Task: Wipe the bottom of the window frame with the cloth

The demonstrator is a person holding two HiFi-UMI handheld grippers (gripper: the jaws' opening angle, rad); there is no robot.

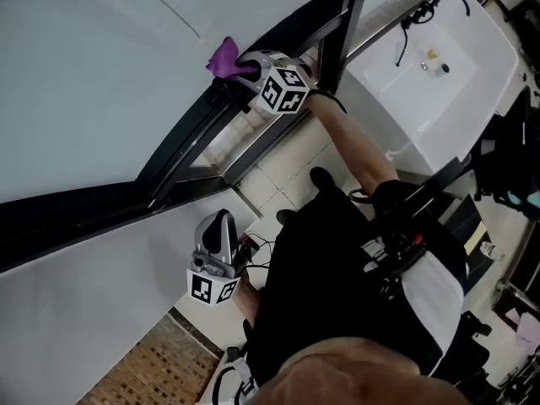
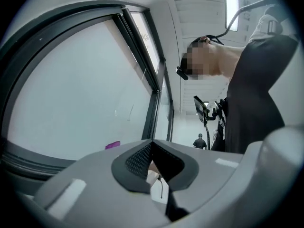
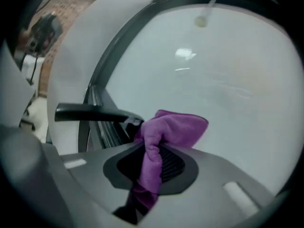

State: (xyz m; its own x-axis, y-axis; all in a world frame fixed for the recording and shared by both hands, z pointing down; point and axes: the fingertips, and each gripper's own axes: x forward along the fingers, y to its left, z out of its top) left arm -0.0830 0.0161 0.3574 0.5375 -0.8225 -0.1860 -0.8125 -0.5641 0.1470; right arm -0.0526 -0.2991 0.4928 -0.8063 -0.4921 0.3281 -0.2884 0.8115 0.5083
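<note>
A purple cloth (image 1: 224, 56) is pressed onto the dark window frame (image 1: 194, 137), which runs diagonally under the pale glass. My right gripper (image 1: 246, 64) is shut on the cloth, with its marker cube just behind. In the right gripper view the cloth (image 3: 173, 127) bunches out of the right gripper (image 3: 152, 163) in front of the frame (image 3: 102, 80). My left gripper (image 1: 221, 226) hangs lower beside the white wall, away from the frame, its jaws together and holding nothing. In the left gripper view the left gripper (image 2: 153, 151) points along the window, and the cloth (image 2: 112, 145) shows far off.
A black window handle (image 3: 90, 113) sticks out just left of the cloth. A white sink (image 1: 439, 66) with a tap stands at the upper right. Brick-patterned floor (image 1: 160, 365) lies below the wall. The person's dark clothing fills the lower middle.
</note>
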